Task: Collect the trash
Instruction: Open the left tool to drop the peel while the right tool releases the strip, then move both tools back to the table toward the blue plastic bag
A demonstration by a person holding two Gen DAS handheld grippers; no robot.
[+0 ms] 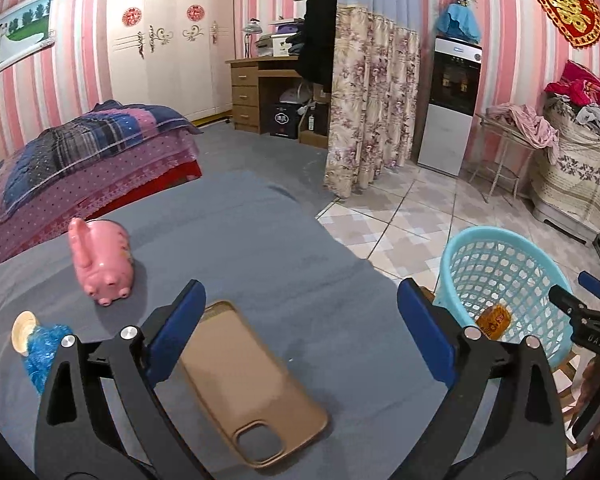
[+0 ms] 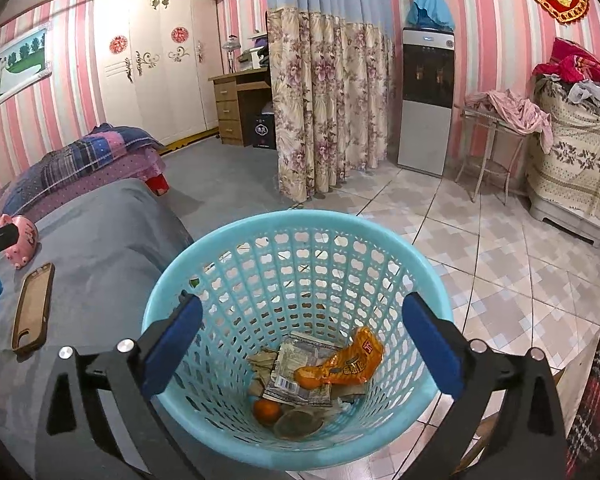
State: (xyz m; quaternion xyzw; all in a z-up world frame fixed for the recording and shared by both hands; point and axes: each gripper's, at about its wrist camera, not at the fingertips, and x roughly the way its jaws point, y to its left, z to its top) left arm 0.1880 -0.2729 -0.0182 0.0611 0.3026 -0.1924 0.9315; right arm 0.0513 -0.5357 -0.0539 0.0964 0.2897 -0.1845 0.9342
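A light blue lattice basket [image 2: 256,236] stands on the floor beside the grey-covered surface. An orange snack wrapper [image 2: 350,360], paper wrappers [image 2: 300,368] and an orange fruit [image 2: 266,411] lie in its bottom. My right gripper [image 2: 302,344] hangs over the basket's mouth, open, with nothing between its blue pads. My left gripper [image 1: 300,332] is open over the grey cover [image 1: 260,248], above a tan phone case [image 1: 244,384] that lies flat. In the left wrist view the basket [image 1: 504,272] is at the right, with the right gripper [image 1: 580,300] beside it.
A pink piggy bank [image 1: 100,260] and a crumpled blue thing [image 1: 40,352] with a pale round piece lie on the cover at the left. Beyond are a quilted bed [image 1: 80,152], a floral curtain [image 1: 364,112], a water dispenser [image 1: 452,100] and tiled floor [image 2: 500,260].
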